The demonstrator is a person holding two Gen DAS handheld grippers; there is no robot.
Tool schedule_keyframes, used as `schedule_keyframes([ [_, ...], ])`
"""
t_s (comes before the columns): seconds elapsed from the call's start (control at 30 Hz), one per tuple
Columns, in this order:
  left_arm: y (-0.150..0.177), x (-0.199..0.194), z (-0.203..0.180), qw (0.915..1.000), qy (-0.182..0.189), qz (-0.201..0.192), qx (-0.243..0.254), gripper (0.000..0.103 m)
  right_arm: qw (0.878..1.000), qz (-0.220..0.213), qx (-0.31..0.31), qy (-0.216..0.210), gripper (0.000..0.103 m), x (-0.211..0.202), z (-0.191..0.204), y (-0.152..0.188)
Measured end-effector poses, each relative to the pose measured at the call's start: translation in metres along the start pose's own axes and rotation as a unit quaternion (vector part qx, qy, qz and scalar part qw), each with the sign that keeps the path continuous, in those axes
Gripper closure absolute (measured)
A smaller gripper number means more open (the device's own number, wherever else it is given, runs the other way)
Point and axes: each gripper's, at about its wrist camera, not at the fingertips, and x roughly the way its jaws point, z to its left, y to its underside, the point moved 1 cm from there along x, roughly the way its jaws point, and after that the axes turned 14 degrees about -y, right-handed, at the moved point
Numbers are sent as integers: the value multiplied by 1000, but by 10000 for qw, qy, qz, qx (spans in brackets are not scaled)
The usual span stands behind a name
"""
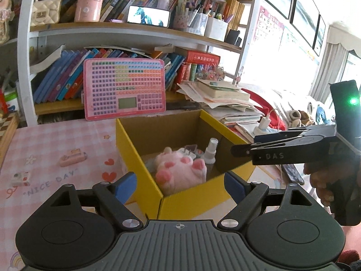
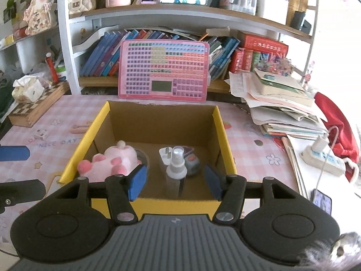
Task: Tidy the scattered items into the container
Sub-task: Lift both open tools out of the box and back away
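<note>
A yellow cardboard box [image 1: 126, 149] [image 2: 225, 140] stands open on the pink tablecloth. In it lie a pink plush toy [image 1: 180, 169] [image 2: 112, 160], a clear spray bottle [image 1: 211, 151] [image 2: 177, 167], a white plug [image 2: 164, 155] and a grey round gadget [image 2: 193, 163]. My left gripper [image 1: 180, 184] is open wide above the box's near corner, with nothing between its blue pads. My right gripper [image 2: 175, 181] is open over the box's front wall. The bottle lies below its fingers, untouched. In the left wrist view the right gripper [image 1: 243, 150] reaches over the box's right wall, held by a hand [image 1: 320, 180].
A pink button tablet [image 2: 163, 72] leans on the bookshelf behind the box. A pile of books and papers [image 2: 282, 99], a power strip [image 2: 325, 158] and a phone [image 2: 321, 201] lie to the right. A chessboard case [image 2: 36, 108] sits at the left.
</note>
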Motion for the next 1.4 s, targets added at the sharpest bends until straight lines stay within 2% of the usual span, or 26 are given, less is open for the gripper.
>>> schedule_keyframes([
  [0.2, 17, -23, 17, 10000, -5, 88, -44, 16, 9987, -200, 288, 367, 45, -28, 21, 19],
  [0.6, 62, -78, 35, 9993, 196, 300, 145, 16, 9939, -71, 824, 732, 45, -73, 73, 86],
  [1.0, 93, -117, 50, 9989, 207, 380, 193, 16, 9903, 92, 1126, 814, 44, -100, 122, 138],
  [1.4, 113, -132, 61, 9984, 88, 534, 132, 16, 9927, 194, 940, 724, 34, -101, 161, 154],
])
